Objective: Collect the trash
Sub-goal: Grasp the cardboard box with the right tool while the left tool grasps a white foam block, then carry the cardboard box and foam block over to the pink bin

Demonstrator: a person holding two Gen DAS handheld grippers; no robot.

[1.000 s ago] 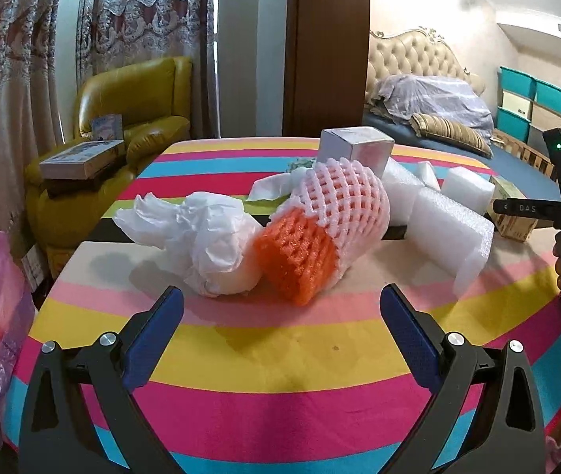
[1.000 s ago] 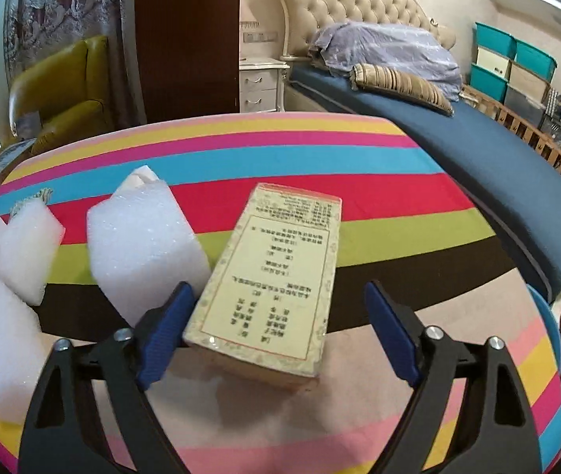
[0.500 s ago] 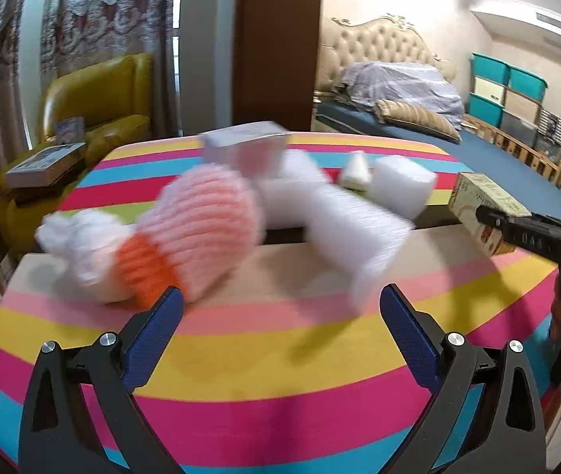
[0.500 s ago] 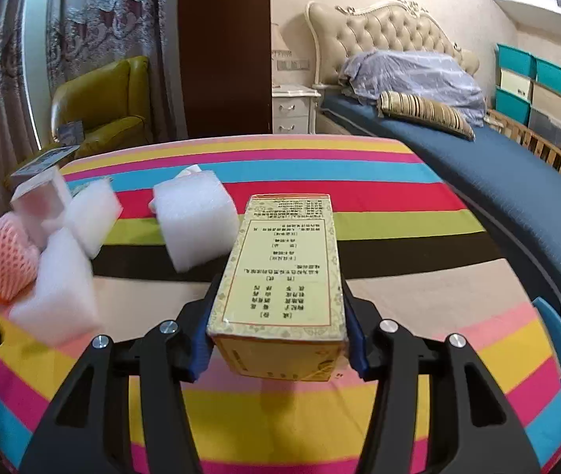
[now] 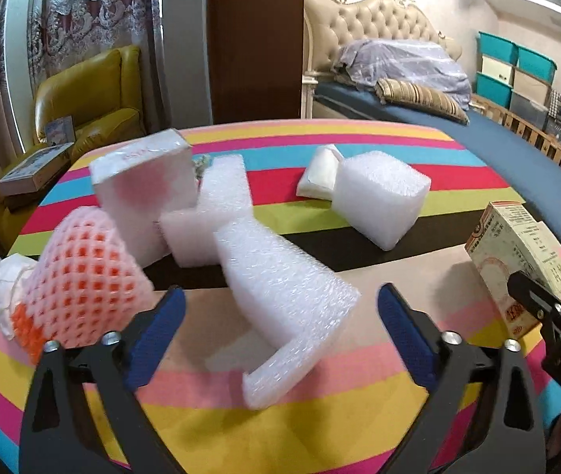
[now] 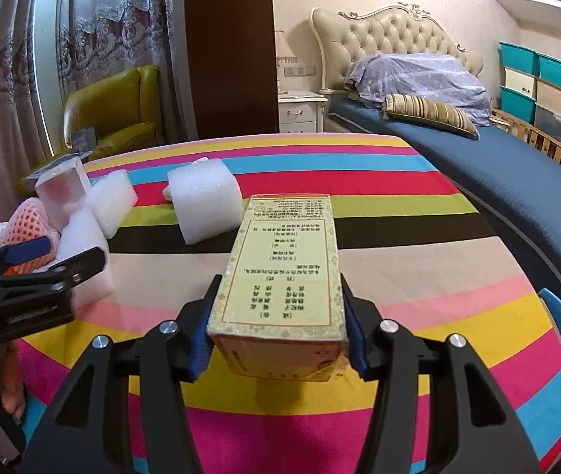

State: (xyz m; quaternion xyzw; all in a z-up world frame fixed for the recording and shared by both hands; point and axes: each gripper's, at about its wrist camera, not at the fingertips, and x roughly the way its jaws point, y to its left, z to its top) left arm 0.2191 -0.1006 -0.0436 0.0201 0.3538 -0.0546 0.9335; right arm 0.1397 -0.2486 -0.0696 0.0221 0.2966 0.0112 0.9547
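Gripping the carton [image 6: 280, 276] at frame centre, my right gripper [image 6: 278, 333] has both pads pressed to its sides. My left gripper [image 5: 280, 333] is closing, jaws wide around the foam piece [image 5: 284, 308] on the striped table [image 5: 359, 426], not touching.

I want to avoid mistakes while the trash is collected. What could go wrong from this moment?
1. The left gripper is closing around the white foam piece; its fingers do not press it yet. The light foam may slip or tip away.
2. The pink fruit net lies close beside the left finger and could be nudged.
3. The right gripper holds the printed box near its end only, so it may pivot.
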